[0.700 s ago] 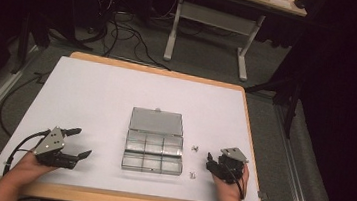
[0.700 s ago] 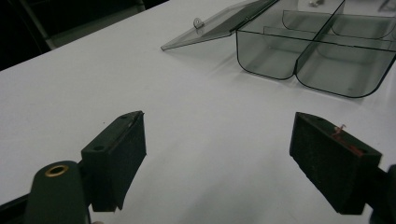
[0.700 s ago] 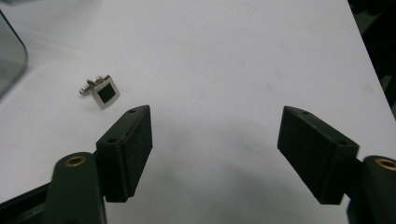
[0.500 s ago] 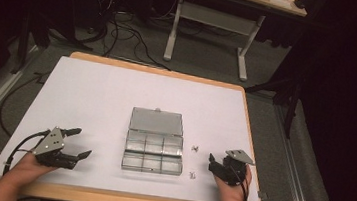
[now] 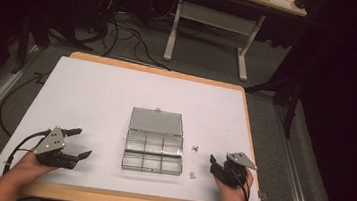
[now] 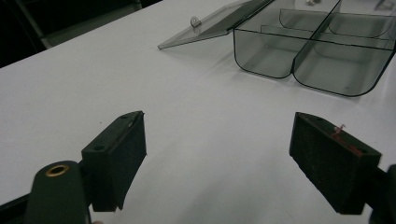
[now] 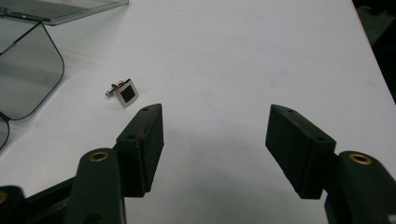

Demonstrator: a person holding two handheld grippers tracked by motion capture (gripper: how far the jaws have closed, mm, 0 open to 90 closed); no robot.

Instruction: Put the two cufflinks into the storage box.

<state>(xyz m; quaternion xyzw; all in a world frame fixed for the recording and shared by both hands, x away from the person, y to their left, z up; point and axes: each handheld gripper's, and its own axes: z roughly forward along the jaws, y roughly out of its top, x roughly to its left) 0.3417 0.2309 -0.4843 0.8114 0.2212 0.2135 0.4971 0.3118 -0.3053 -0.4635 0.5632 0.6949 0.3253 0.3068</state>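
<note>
A clear plastic compartment box (image 5: 153,151) lies in the middle of the white table, its lid (image 5: 156,122) folded open on the far side. Two small cufflinks lie to its right, one farther back (image 5: 194,147) and one nearer (image 5: 192,174). My left gripper (image 5: 84,143) rests open at the front left, pointing toward the box (image 6: 317,51), jaws (image 6: 217,158) wide apart and empty. My right gripper (image 5: 214,165) stands open at the front right. In the right gripper view a square black-faced cufflink (image 7: 123,92) lies just beyond its left jaw, outside the open gripper (image 7: 215,140).
White sheet (image 5: 117,94) covers a wooden tabletop whose edge (image 5: 253,179) runs close to my right hand. The box corner (image 7: 28,70) is left of the cufflink. Cables (image 5: 123,29) and a white desk frame (image 5: 210,18) stand on the floor beyond.
My right gripper has drifted slightly to the right and toward the front edge. The left gripper, box and cufflinks have not moved.
</note>
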